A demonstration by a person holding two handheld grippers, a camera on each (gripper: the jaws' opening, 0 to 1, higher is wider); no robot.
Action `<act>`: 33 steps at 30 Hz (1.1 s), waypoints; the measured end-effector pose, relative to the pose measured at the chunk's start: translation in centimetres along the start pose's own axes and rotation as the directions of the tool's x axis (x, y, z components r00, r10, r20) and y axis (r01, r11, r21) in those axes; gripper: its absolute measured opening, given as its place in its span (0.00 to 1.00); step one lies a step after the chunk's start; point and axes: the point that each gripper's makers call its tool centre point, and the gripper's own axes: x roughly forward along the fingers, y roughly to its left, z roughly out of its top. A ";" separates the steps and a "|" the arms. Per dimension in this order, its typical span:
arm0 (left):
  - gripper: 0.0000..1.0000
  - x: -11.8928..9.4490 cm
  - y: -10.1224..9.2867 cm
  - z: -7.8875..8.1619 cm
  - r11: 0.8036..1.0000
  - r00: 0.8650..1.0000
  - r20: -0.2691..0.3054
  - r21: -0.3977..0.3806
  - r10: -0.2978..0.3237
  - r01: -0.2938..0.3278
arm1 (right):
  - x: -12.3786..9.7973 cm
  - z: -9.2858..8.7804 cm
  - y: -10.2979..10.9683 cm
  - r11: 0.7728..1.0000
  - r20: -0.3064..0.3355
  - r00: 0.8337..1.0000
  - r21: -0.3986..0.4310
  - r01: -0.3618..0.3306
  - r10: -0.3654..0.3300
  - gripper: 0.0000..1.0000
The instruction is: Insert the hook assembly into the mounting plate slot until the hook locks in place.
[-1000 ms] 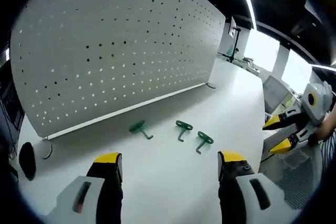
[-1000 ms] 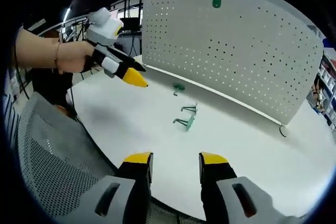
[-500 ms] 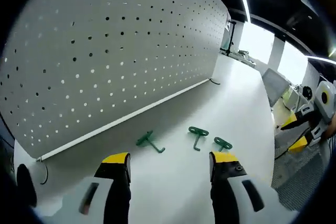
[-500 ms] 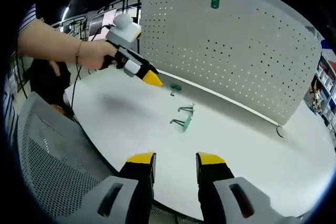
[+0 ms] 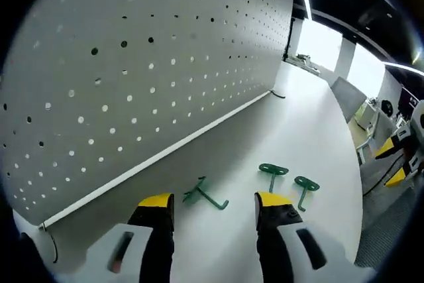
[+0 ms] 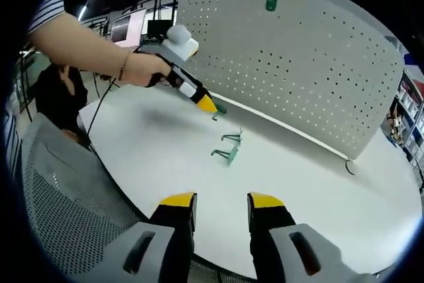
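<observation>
Where the left gripper view looks down its own jaws, the left gripper [image 5: 213, 207] hangs low over the white table [image 5: 311, 130], yellow tips apart and holding nothing. Just beyond and between the tips lies a green hook [image 5: 205, 194], flat on the table, apart from both tips. To its right lie two more hooks [image 5: 272, 173] and [image 5: 305, 187], close together, the second just beside the right tip. A white pegboard [image 5: 132, 64] stands upright along the far-left side, its base rail running across the table behind the hooks. At the far right edge the right gripper [image 5: 397, 164] shows, yellow tips apart, well away from the hooks.

From the right gripper view, the right gripper [image 6: 218, 203] sits at the near table [image 6: 318, 190] edge, jaws parted, nothing between them. The left gripper [image 6: 208, 105] comes in from the left, held by a hand [image 6: 142, 69], its tip down near one hook [image 6: 217, 111] lying by the pegboard [image 6: 298, 57] rail; cannot tell if it touches. Two hooks [image 6: 228, 150] lie mid-table, nearer the camera, close together. One hook [image 6: 269, 2] hangs high on the pegboard. A mesh chair [image 6: 59, 197] is at near left.
</observation>
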 end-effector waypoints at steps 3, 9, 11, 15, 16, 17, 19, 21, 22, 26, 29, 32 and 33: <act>0.48 0.5 0.2 0.0 1.000 1.000 -0.009 0.001 -0.007 0.007 | 0.0 0.0 -0.1 1.000 -0.001 1.000 0.001 0.002 -0.002 0.28; 0.43 1.4 1.1 0.0 1.000 1.000 -0.022 0.006 -0.003 0.003 | 0.0 -0.1 0.0 1.000 -0.002 1.000 0.002 0.002 -0.002 0.27; 0.40 1.7 1.3 0.0 1.000 1.000 -0.026 0.009 -0.003 0.003 | 0.0 -0.1 -0.2 1.000 -0.001 1.000 -0.005 0.009 -0.009 0.27; 0.26 2.5 1.4 0.5 0.999 1.000 -0.028 0.046 -0.007 0.009 | 0.0 0.0 -0.3 1.000 0.002 1.000 -0.010 0.017 -0.017 0.27; 0.26 2.6 1.4 0.6 0.999 0.999 -0.032 0.047 -0.013 0.014 | 0.0 0.0 -0.3 1.000 0.001 1.000 -0.013 0.017 -0.017 0.27; 0.26 2.9 1.3 0.7 0.999 0.999 -0.037 0.045 -0.021 0.022 | 0.0 0.0 -0.3 1.000 0.002 1.000 -0.013 0.017 -0.017 0.27; 0.25 3.1 1.0 0.9 0.997 0.998 -0.049 0.065 -0.032 0.035 | 0.0 0.0 -0.4 1.000 0.004 1.000 -0.011 0.019 -0.019 0.27; 0.23 3.2 0.7 0.9 0.996 0.997 -0.065 0.079 -0.043 0.048 | 0.0 0.1 -0.5 1.000 0.006 1.000 -0.010 0.020 -0.020 0.27; 0.23 3.3 0.5 0.9 0.996 0.996 -0.075 0.076 -0.050 0.056 | 0.0 0.1 -0.5 1.000 0.010 1.000 -0.012 0.022 -0.022 0.27; 0.15 3.6 0.7 0.4 0.991 0.988 -0.145 0.115 -0.052 0.069 | -0.1 0.2 -0.5 1.000 0.013 1.000 -0.011 0.024 -0.023 0.27; 0.14 3.8 0.9 0.4 0.991 0.985 -0.164 0.114 -0.054 0.073 | -0.1 0.2 -0.5 1.000 0.015 1.000 -0.012 0.024 -0.024 0.27; 0.08 3.7 1.1 0.2 0.991 0.983 -0.179 0.116 -0.048 0.069 | -0.1 0.2 -0.6 1.000 0.016 1.000 -0.013 0.025 -0.025 0.26; 0.07 3.7 1.1 0.2 0.991 0.982 -0.182 0.119 -0.047 0.070 | 0.0 0.2 -0.6 1.000 0.017 1.000 -0.012 0.025 -0.024 0.26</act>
